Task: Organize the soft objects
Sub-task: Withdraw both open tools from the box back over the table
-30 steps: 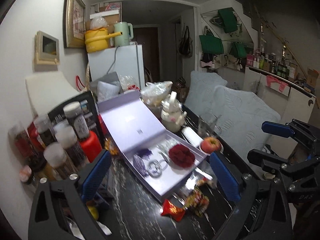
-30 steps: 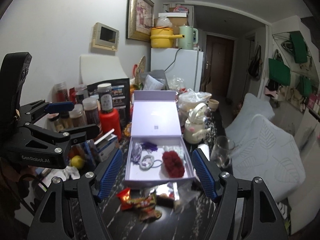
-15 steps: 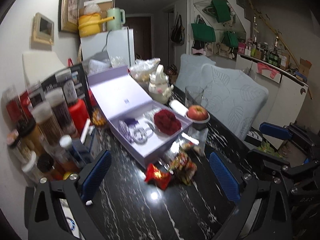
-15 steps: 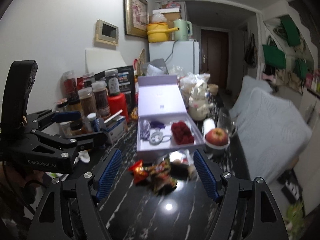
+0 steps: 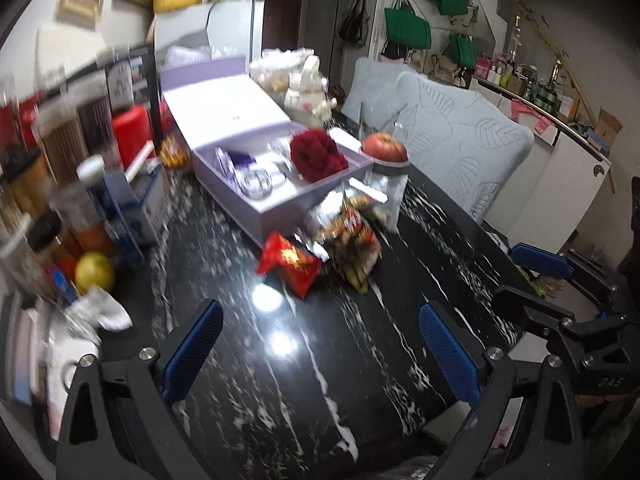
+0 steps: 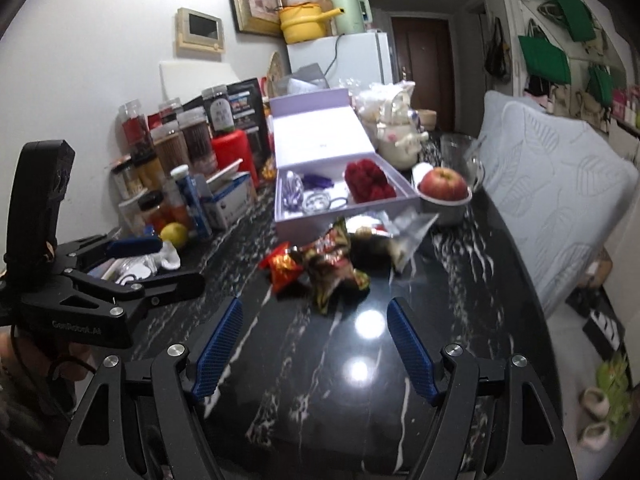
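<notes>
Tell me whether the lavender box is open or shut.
Open. The lavender box has its lid tilted back, leaving the red fluffy item and hair ties inside exposed.

Fluffy red scrunchie point(image 5: 317, 155) and hair ties point(image 5: 260, 179) inside open lilac box point(image 5: 276, 204)

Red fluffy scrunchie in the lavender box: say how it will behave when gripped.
The red fluffy scrunchie looks plush, so it would probably squash and flop rather than hold shape. Likely light, unlikely to slip. Lying loose in the lavender box, it should lift freely.
</notes>
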Tool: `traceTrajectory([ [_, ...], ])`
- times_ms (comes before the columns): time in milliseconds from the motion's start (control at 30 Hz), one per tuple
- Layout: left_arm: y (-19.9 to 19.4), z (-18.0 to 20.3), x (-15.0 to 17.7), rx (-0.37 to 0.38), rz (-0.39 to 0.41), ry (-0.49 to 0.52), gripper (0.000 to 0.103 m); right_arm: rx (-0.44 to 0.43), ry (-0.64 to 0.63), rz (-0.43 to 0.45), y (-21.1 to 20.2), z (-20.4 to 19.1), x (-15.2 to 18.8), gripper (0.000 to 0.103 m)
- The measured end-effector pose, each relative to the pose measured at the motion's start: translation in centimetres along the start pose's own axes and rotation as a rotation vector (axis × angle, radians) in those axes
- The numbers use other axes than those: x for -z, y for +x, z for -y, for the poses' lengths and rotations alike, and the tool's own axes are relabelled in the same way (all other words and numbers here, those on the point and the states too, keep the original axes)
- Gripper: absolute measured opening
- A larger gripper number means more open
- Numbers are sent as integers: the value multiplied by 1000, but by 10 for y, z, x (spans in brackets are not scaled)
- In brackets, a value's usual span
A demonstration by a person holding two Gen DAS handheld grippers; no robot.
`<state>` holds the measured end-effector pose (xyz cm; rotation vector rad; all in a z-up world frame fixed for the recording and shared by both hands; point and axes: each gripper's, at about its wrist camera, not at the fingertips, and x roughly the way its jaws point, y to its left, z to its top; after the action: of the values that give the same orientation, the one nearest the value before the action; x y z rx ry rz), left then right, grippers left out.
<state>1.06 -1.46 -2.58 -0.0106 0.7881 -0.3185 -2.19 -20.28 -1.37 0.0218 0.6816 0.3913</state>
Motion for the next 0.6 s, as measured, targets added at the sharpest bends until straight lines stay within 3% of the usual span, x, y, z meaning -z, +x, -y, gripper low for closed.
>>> traceTrajectory([
  [600,64,-31,28,68,-139,-122,100,-43,23,-106,67,6,26,75],
])
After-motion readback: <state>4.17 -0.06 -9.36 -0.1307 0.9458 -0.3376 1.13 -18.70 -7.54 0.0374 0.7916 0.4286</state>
